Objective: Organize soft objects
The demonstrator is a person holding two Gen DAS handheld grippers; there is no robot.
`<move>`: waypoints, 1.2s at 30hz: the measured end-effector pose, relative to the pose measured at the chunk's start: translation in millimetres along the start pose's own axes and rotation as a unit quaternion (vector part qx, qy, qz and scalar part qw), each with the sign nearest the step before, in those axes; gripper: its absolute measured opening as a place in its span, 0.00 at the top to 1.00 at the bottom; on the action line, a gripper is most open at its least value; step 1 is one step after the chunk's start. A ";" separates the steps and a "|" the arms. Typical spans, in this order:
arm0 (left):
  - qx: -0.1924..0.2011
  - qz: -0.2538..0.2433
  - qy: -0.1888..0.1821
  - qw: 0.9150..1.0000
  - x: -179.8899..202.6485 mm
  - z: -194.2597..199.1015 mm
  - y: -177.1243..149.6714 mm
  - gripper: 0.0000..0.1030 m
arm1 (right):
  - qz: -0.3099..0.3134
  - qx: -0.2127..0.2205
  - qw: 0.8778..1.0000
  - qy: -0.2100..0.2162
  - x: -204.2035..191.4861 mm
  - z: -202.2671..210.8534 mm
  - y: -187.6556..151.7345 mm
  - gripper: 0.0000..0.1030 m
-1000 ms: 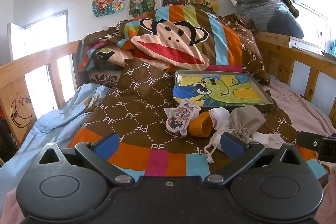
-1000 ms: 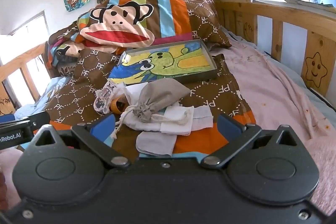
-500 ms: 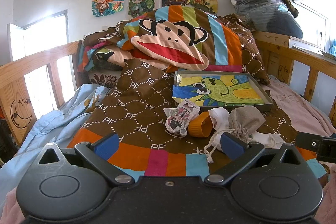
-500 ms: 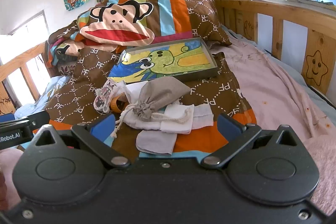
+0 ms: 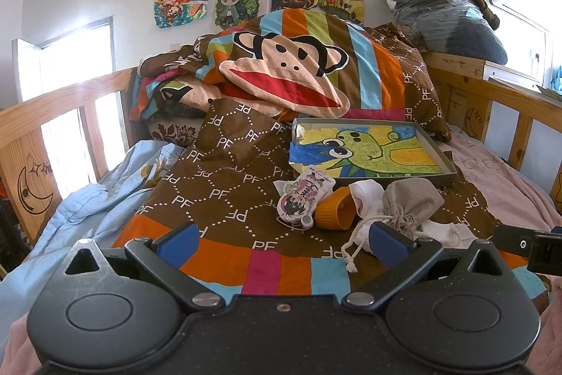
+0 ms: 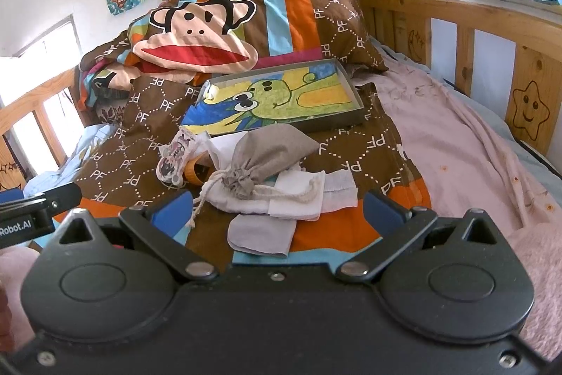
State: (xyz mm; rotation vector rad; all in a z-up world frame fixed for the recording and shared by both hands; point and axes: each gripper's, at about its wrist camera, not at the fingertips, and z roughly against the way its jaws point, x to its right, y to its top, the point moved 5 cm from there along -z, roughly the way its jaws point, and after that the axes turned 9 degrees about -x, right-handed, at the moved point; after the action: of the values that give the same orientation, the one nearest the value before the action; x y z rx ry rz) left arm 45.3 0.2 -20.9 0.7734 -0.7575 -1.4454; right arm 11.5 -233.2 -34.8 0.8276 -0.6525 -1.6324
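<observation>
— Both tongs, the left tongs [image 5: 282, 236] and the right tongs [image 6: 277, 208], are spread wide and hold nothing. They hang low over the bed, pointing at the pile.

— Where are the soft things?

— The grey pouch [image 6: 267, 153], white pouches [image 6: 291, 195] and grey cloth [image 6: 260, 231] lie on the blanket [image 5: 217, 188], just in front of the tray [image 6: 351, 120].

— So nothing is picked yet?

— I think not. Next, reach forward and pinch one.
</observation>
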 end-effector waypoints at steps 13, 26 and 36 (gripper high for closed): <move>0.000 0.000 0.000 1.000 0.0 0.0 0.0 0.01 | -0.002 -0.002 1.000 0.000 0.4 -1.0 0.4 0.00; 0.000 0.000 0.000 1.000 0.1 0.0 -0.1 0.01 | -0.004 -0.005 1.000 0.000 2.2 -1.5 1.8 0.00; 0.000 0.000 0.000 1.000 0.0 0.0 0.0 0.01 | -0.005 -0.005 1.000 0.000 2.0 -1.7 1.5 0.00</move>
State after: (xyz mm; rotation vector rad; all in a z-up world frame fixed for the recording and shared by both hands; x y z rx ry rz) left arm 45.3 0.2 -20.9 0.7735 -0.7570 -1.4456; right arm 13.5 -235.5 -35.0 0.8241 -0.6405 -1.6430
